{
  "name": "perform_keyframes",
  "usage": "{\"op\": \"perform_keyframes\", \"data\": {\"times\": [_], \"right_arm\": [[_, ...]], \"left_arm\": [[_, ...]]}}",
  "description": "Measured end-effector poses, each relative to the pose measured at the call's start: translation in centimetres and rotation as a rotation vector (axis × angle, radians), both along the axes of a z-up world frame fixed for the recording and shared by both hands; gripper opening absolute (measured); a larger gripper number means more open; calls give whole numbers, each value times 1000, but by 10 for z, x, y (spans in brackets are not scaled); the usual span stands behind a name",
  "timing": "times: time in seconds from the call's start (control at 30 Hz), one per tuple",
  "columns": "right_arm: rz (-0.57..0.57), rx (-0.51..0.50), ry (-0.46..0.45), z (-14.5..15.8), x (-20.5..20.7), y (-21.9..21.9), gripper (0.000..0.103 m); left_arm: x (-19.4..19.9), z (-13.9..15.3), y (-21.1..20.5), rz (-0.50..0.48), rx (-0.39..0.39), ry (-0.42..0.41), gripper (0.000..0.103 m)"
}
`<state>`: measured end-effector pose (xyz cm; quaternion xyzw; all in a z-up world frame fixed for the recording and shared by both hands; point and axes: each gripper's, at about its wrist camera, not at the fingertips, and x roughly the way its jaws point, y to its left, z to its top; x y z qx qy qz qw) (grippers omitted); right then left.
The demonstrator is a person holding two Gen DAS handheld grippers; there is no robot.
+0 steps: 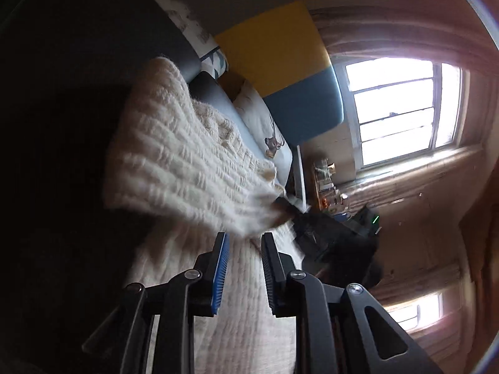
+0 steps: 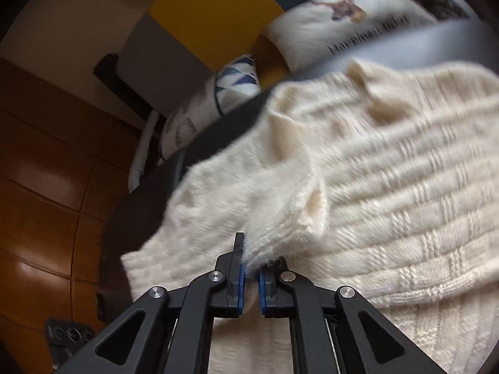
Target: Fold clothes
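One cream knitted sweater [image 2: 358, 168] lies spread on a dark bed [image 2: 224, 131], and much of it is smeared by motion blur. In the left wrist view the sweater [image 1: 174, 162] has a folded flap hanging ahead of the fingers, its far edge dissolving into blur, and the left half of that picture is too dark to read. In the right wrist view the sweater runs out of the picture on the right and at the bottom.

The right gripper [image 2: 251, 268] has its two fingers drawn close together, pinching a fuzzy edge of the sweater between the blue pads; wool fibres cover the right fingertip. The left gripper [image 1: 244, 240] stands spread, with sweater fabric showing in the gap beneath; nothing is clamped between its fingers. Whether its tips touch the fabric cannot be told.

Beyond the sweater, ahead of the right gripper, lie two pillows: one white with printed lettering [image 2: 343, 21], partly cut off, and one with a blue triangle pattern [image 2: 237, 78]. A yellow and blue headboard [image 1: 280, 53] stands behind them. A bright window [image 1: 402, 109] glares to the right of the left gripper.
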<state>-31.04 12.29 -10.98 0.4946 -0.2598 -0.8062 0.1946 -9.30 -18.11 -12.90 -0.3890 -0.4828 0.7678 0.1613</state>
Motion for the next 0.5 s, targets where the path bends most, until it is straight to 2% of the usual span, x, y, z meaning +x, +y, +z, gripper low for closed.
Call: {"op": "perform_keyframes", "data": {"times": [0.1,0.27,0.5], "right_arm": [[37,22,68,39,-3,-17,7],[91,69,179,107,-9,-47,7],[118,93,345,197,-11,-49,7]], "left_arm": [[-1,-7,11,-20,-38,-16,19],[-30,-15,23,19,-30,-39,19],[-66,-22,18,103,-74,-95,19]]}}
